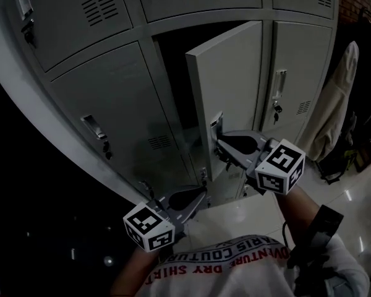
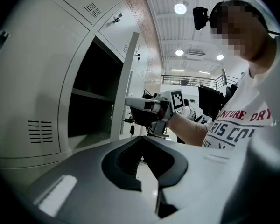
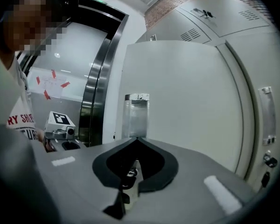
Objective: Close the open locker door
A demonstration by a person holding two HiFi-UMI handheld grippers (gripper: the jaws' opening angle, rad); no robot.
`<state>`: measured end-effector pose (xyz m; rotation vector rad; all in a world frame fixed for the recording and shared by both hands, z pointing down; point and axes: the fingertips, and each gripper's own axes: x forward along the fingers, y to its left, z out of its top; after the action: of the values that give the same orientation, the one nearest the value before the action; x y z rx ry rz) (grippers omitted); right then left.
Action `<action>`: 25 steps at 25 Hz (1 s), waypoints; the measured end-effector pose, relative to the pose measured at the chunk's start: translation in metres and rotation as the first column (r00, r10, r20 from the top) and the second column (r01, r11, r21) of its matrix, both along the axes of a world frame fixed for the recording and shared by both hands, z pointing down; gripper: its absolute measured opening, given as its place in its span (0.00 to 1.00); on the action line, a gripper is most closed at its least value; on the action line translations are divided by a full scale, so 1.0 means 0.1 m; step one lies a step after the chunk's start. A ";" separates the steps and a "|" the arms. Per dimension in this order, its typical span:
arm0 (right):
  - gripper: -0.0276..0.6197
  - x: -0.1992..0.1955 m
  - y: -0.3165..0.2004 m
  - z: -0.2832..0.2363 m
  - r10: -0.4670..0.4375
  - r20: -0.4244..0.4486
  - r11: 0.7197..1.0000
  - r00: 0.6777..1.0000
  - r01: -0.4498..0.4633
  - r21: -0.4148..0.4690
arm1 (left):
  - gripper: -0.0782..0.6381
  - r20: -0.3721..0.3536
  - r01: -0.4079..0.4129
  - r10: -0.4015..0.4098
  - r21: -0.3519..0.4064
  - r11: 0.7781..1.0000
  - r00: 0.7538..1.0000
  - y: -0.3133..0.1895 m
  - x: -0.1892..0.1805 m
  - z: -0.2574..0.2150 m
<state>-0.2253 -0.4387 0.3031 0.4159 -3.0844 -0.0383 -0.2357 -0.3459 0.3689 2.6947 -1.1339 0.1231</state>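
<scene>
Two grippers, both jaws pressed together, nothing between. Right gripper (image 1: 218,140) tips just under handle (image 1: 216,121) on outer face of open locker door (image 1: 230,79); door tall, upright. Left gripper (image 1: 202,192) lower than handle, well apart, pointing at lockers. Right arm nearer, stretched forward; push should go toward locker.

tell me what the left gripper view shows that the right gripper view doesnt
Only the left gripper view: the open locker's dark interior with its shelf, ceiling lights, and the right gripper at the door's edge. Only the right gripper view: the door's metal handle and the neighbouring locker's handle. Both: the open locker door and the person's printed shirt.
</scene>
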 end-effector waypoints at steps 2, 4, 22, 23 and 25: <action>0.04 -0.15 -0.08 0.02 -0.010 -0.013 1.000 1.000 0.010 0.007 | 0.11 -0.002 0.028 -0.028 -0.001 1.000 1.000 -0.02 -0.12 0.00; 0.04 -0.27 -0.18 0.03 -0.007 -0.027 1.000 1.000 0.007 0.006 | 0.11 -0.007 0.050 -0.050 0.003 0.999 0.999 -0.04 -0.22 -0.02; 0.04 -0.81 -1.04 0.11 0.130 -0.105 0.991 0.986 -0.128 0.027 | 0.11 -0.009 0.144 -0.144 0.035 0.989 0.990 -0.05 -0.71 -0.17; 0.04 -0.82 -1.05 0.11 0.132 -0.108 0.991 0.985 -0.130 0.030 | 0.11 -0.010 0.147 -0.146 0.038 0.988 0.989 -0.04 -0.72 -0.18; 0.04 -0.82 -1.06 0.12 0.135 -0.113 0.991 0.984 -0.132 0.034 | 0.11 -0.013 0.151 -0.151 0.041 0.988 0.988 0.00 -0.73 -0.19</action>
<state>-0.3076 -0.5444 0.3154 0.5987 -2.9382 -0.0964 -0.3084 -0.3463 0.3503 2.6295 -1.3465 0.0619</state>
